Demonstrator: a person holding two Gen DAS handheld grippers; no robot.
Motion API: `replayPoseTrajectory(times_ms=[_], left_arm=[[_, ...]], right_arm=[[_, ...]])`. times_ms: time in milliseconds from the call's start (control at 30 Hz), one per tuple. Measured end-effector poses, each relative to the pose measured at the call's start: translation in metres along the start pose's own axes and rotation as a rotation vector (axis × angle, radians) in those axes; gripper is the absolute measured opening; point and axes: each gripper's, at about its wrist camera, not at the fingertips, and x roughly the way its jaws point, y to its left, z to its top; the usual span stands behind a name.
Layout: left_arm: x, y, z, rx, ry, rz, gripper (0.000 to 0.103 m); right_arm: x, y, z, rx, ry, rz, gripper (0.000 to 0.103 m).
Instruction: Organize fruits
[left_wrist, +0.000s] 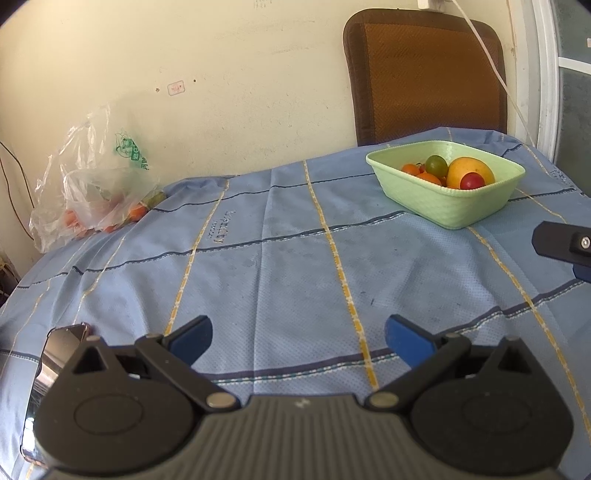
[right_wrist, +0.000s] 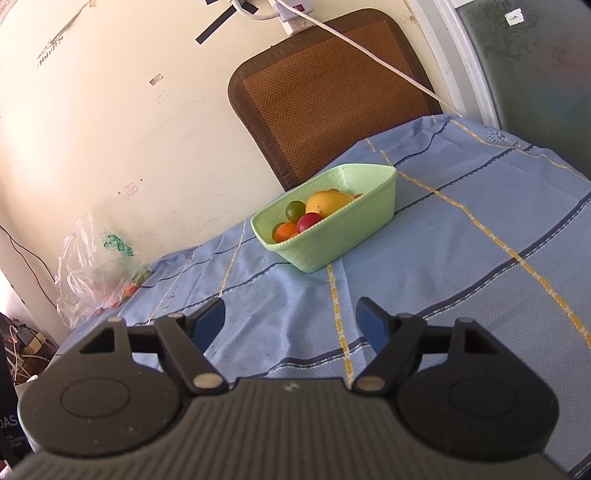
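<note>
A light green basket (left_wrist: 436, 201) stands on the blue checked tablecloth at the far right; it also shows in the right wrist view (right_wrist: 354, 225). It holds a yellow mango (left_wrist: 469, 168), a red fruit (left_wrist: 472, 181), a green fruit (left_wrist: 436, 164) and small orange fruits (left_wrist: 428, 178). My left gripper (left_wrist: 298, 341) is open and empty, low over the cloth, well short of the basket. My right gripper (right_wrist: 291, 323) is open and empty, near the cloth, in front of the basket. Part of the right gripper (left_wrist: 561, 245) shows at the right edge of the left wrist view.
A clear plastic bag (left_wrist: 96, 184) with orange fruits lies at the table's far left edge by the wall, also in the right wrist view (right_wrist: 96, 277). A brown chair back (left_wrist: 424, 74) stands behind the table. A phone (left_wrist: 51, 369) lies by my left gripper.
</note>
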Motion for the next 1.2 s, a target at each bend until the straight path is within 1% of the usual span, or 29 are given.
replayPoseTrajectory(times_ms=[533, 867, 1200], left_arm=[[-0.0026, 0.0025, -0.0001, -0.002, -0.013, 0.007, 0.103], [-0.0005, 0.0051, 0.0012, 0.010, -0.030, 0.068, 0.103], [0.0005, 0.0097, 0.0004, -0.005, -0.029, 0.073, 0.103]], right_arm=[[0.0004, 0.0014, -0.0001, -0.011, 0.004, 0.005, 0.080], [0.0010, 0.0027, -0.0003, -0.016, 0.005, 0.007, 0.080], [0.0008, 0.0039, -0.0004, -0.018, 0.006, 0.012, 0.080]])
